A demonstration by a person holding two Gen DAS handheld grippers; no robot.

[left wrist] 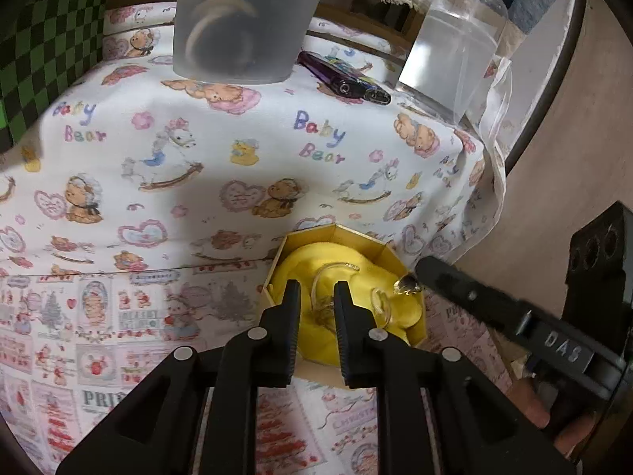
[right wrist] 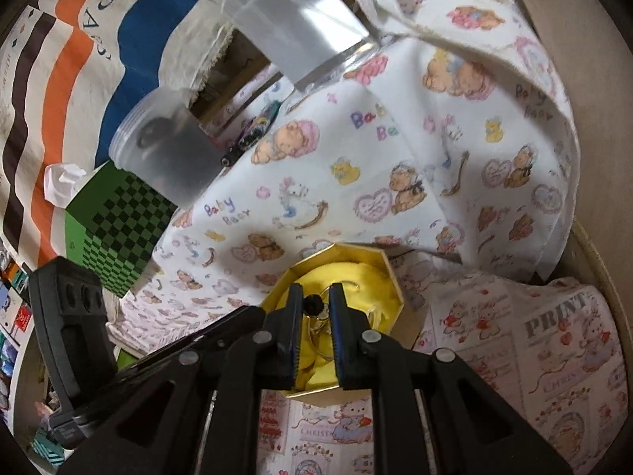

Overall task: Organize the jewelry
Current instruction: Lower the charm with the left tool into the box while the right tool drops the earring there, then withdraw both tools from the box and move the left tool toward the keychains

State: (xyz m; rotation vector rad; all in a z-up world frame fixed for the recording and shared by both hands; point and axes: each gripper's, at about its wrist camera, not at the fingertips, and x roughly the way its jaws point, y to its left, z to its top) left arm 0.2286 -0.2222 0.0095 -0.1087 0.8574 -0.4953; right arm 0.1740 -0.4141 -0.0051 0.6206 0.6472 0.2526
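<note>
"Baby Bear" is printed repeatedly on the white teddy-bear cloth [left wrist: 245, 150], at 12 and 10 o'clock from the box. "PRI…" and "CHRIST…" are read on the pink patchwork cloth [left wrist: 99, 336]; "PRINT" and "CHRISTMAS" in the right wrist view. "DAS" is embossed on the right claw [left wrist: 411, 277]. "PAR" is lettered on a striped bag [right wrist: 71, 59].

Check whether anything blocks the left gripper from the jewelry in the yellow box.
Nothing visible does. The left gripper hangs open just above the open box, whose lid is off. The right gripper holds a small piece at the box's right rim, off to the side.
</note>
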